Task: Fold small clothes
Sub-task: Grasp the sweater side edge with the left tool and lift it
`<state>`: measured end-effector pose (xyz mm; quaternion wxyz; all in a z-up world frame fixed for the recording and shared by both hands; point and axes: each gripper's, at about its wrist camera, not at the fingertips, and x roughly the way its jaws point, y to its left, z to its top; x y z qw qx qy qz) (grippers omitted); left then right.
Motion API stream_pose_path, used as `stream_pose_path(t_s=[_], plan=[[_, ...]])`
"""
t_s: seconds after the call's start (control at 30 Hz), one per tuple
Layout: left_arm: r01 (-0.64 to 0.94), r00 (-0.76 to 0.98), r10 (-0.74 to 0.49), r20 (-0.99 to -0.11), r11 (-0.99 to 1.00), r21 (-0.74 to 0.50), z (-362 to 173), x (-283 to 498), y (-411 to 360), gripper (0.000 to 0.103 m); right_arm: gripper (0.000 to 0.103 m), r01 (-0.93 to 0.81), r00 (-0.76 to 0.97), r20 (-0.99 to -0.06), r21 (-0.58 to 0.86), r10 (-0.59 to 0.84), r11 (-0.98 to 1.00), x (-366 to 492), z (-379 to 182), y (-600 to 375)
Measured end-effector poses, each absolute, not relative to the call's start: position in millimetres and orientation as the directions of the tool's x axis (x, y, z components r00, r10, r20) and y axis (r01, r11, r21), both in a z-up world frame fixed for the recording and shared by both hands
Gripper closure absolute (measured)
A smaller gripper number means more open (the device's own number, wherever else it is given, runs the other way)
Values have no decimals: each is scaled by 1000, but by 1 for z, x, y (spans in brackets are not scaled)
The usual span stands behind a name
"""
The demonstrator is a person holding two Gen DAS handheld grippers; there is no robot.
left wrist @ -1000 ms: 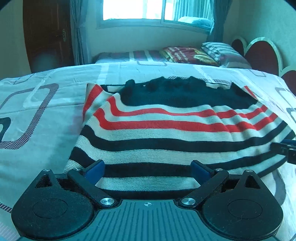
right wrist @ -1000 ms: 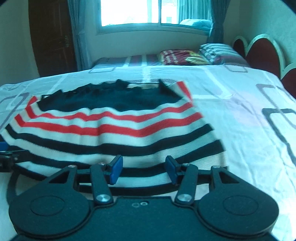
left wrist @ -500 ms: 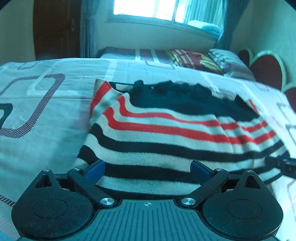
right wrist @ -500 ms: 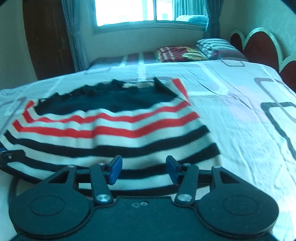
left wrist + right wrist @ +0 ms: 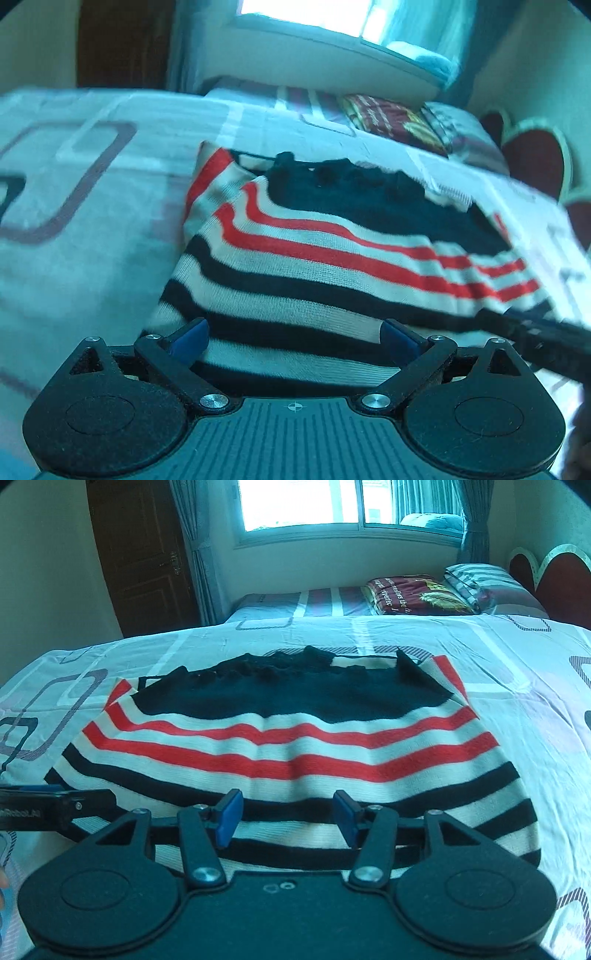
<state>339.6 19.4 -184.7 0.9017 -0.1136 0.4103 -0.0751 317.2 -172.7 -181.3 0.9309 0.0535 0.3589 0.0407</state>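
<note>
Lying flat on bedsheet [image 5: 517, 686], striped sweater [image 5: 295, 746]; L gripper [image 5: 295, 338] & R gripper [image 5: 288, 812] jaws wide, empty; pillows [image 5: 417, 594] beyond.

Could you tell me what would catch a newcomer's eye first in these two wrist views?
First the striped sweater, its red, black and white bands spread flat on the patterned bedsheet in the middle of both views. Next the two open grippers at its near hem: the right gripper over the black stripes, the left gripper at the sweater's other side. Behind, a bright window and folded bedding at the far end.
</note>
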Motion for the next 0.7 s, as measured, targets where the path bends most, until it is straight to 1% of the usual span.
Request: stream_pose_path(t_s=[0.07, 0.17, 0.37, 0.5, 0.67, 0.7], plan=[[6, 643, -247, -725, 948, -318, -185, 336, 26, 5, 48, -45, 739, -663, 136, 124, 990, 318, -180, -171], [-20, 636, -257, -728, 937, -349, -187, 330, 30, 5, 45, -57, 734, -665, 136, 134, 989, 319, -182, -166], [-28, 615, -287, -735, 923, -384, -187, 321, 32, 5, 45, -75, 732, -664, 139, 149, 987, 321, -182, -160], [-71, 593, -320, -739, 893, -444, -193, 318, 41, 5, 44, -79, 729, -666, 143, 155, 987, 322, -183, -159], [-125, 586, -352, -730, 851, -510, -208, 319, 48, 5, 44, -88, 726, -668, 144, 162, 986, 323, -184, -156], [-136, 595, -364, -717, 833, -536, -212, 320, 51, 5, 44, -91, 727, -667, 143, 164, 986, 324, -184, -156]])
